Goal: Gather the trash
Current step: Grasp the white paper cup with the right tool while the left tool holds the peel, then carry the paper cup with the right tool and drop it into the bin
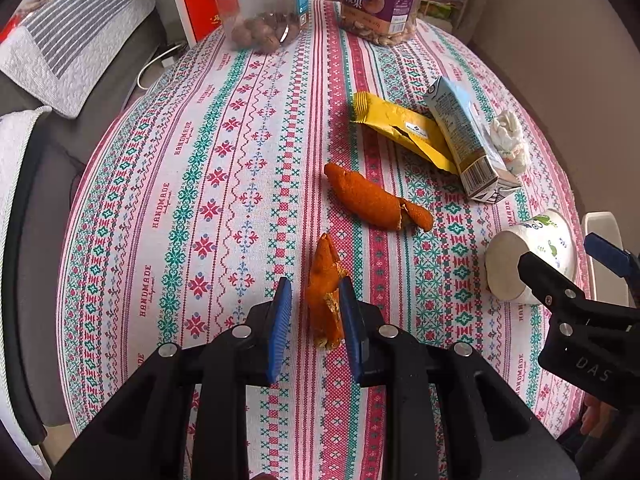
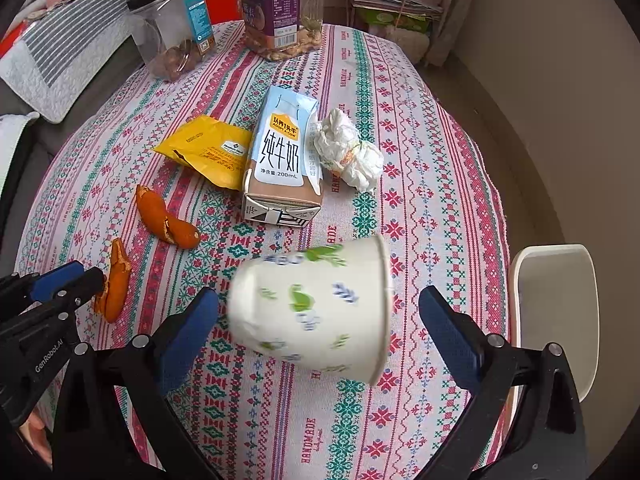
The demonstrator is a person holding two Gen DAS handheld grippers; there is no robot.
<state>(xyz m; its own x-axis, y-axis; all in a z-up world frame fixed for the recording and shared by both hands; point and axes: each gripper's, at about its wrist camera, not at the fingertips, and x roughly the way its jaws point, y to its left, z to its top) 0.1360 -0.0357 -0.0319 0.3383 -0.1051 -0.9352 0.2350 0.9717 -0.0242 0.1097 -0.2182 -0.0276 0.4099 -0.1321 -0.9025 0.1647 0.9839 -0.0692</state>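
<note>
Jaws of the left gripper point(image 1: 316, 320) barely pinch the curled orange peel strip point(image 1: 326, 292) just off the patterned tablecloth point(image 1: 200, 200), so it may slip, while the right gripper point(image 2: 320, 334) gapes around the blurred white paper cup point(image 2: 312, 312).

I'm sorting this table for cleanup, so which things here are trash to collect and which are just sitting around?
Trash to collect:
- orange peel between the left gripper fingers
- second peel
- yellow wrapper
- milk carton
- crumpled tissue
- paper cup

Just lying about:
- walnut jar
- cashew jar
- striped cushion
</note>
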